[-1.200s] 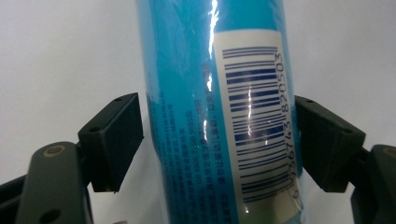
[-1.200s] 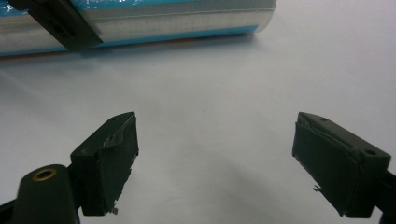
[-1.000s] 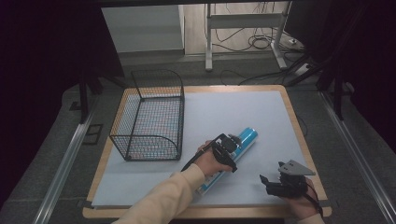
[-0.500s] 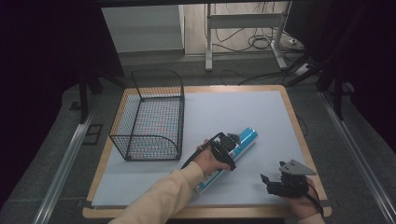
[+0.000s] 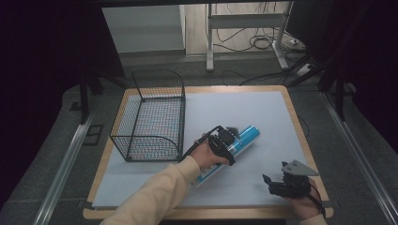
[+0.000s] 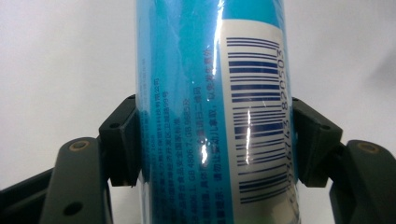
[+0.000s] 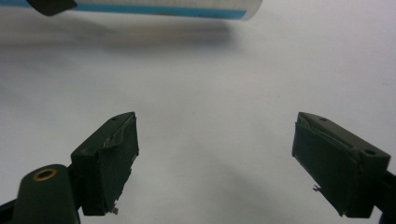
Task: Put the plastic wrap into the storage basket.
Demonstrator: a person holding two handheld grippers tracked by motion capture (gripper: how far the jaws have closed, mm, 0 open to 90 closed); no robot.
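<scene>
Now we're seeing left gripper [image 5: 228, 140] clamping blue tube [image 5: 243, 139] at frame ctr, beside wire basket [image 5: 152, 117]; right gripper [image 5: 272, 183], lower right, is gaping wide w/ nothing between jaws.

The blue cylindrical tube with a white barcode label [image 6: 210, 112] runs off the top and bottom frame edges in the left gripper view. Its small printed text is illegible. In the high view, the hand [image 5: 205, 155] covers the tube's middle.

We saw the wire basket [image 5: 152, 117] standing at the mat's [image 5: 263, 110] left side, the only tall obstacle. The blue tube [image 5: 234, 146] lay slantwise across the middle. Bare mat stretched behind it and between it and the right gripper [image 5: 267, 180], whose jaws stood wide apart.
</scene>
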